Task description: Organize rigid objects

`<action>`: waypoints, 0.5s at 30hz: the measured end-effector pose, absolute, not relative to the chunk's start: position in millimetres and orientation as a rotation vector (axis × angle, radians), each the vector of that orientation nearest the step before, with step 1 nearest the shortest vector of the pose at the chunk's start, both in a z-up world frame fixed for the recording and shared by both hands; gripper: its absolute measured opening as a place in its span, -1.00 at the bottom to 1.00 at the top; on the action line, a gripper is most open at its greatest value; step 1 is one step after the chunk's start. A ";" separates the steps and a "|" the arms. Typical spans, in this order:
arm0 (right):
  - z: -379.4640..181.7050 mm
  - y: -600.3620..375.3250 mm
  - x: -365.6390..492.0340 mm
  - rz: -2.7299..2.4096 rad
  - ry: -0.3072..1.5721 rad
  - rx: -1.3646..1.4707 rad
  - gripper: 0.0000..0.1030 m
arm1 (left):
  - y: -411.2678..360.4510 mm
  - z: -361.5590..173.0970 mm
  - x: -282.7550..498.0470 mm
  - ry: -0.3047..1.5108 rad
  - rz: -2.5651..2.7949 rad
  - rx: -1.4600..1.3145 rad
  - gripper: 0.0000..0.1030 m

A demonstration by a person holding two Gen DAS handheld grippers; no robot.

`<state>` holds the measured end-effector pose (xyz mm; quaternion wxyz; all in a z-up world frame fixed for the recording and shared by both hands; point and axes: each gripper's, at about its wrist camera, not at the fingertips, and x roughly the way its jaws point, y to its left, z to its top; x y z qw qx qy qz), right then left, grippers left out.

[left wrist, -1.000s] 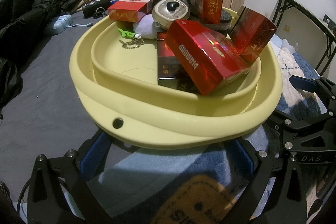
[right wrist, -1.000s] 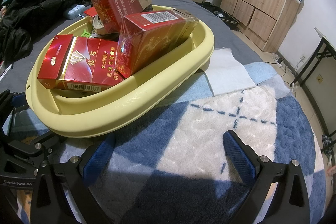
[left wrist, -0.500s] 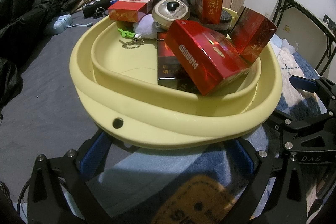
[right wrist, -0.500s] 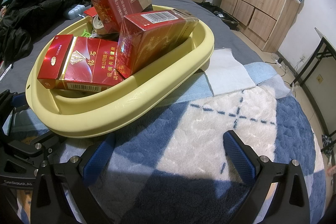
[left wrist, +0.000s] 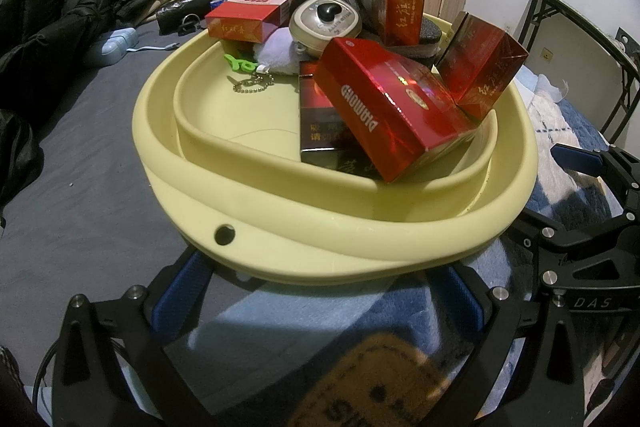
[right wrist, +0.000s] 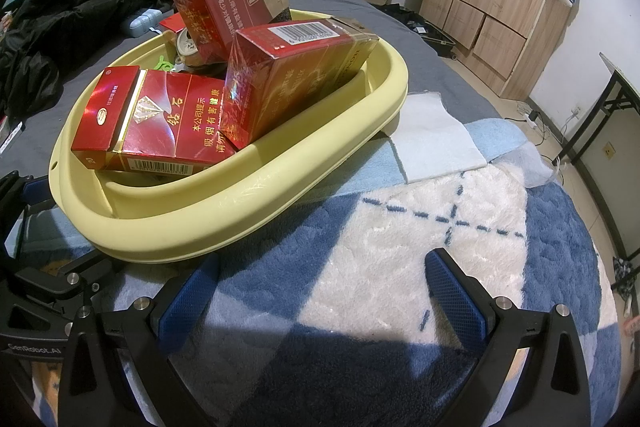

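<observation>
Blanket [right wrist: 420, 227]: blue-and-white plush, directly under the right gripper.
Basin [left wrist: 280, 247]: pale yellow, just ahead of the left gripper, ahead-left of the right.
Cigarette cartons [left wrist: 392, 107]: red, piled inside the basin, some tilted.
Keychain [left wrist: 252, 83]: far inside the basin.
Left gripper [left wrist: 320, 291]: spread wide, holding nothing.
Right gripper [right wrist: 320, 291]: spread wide, holding nothing.

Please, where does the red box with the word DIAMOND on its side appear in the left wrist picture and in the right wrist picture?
Left wrist view: the DIAMOND box lies tilted right of centre, inside the yellow basin.
Right wrist view: the same box lies left of centre, at the basin's near-left side, gold diamond face up.
Shared landmark: the basin's thick yellow rim.
</observation>
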<state>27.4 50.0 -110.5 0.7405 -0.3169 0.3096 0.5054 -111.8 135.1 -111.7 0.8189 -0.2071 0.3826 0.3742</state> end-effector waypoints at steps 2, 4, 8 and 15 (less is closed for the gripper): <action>-110.5 50.0 27.4 1.108 0.679 -0.695 0.99 | 135.0 -111.6 -112.0 0.815 0.797 -0.441 1.00; -110.6 50.0 27.6 1.108 0.679 -0.695 0.99 | 134.7 -111.2 -112.9 0.815 0.797 -0.441 1.00; -110.5 50.0 27.4 1.108 0.679 -0.695 0.99 | 135.0 -111.6 -112.0 0.815 0.797 -0.441 1.00; -110.5 50.1 27.4 1.108 0.679 -0.695 0.99 | 135.1 -111.7 -111.8 0.815 0.797 -0.441 1.00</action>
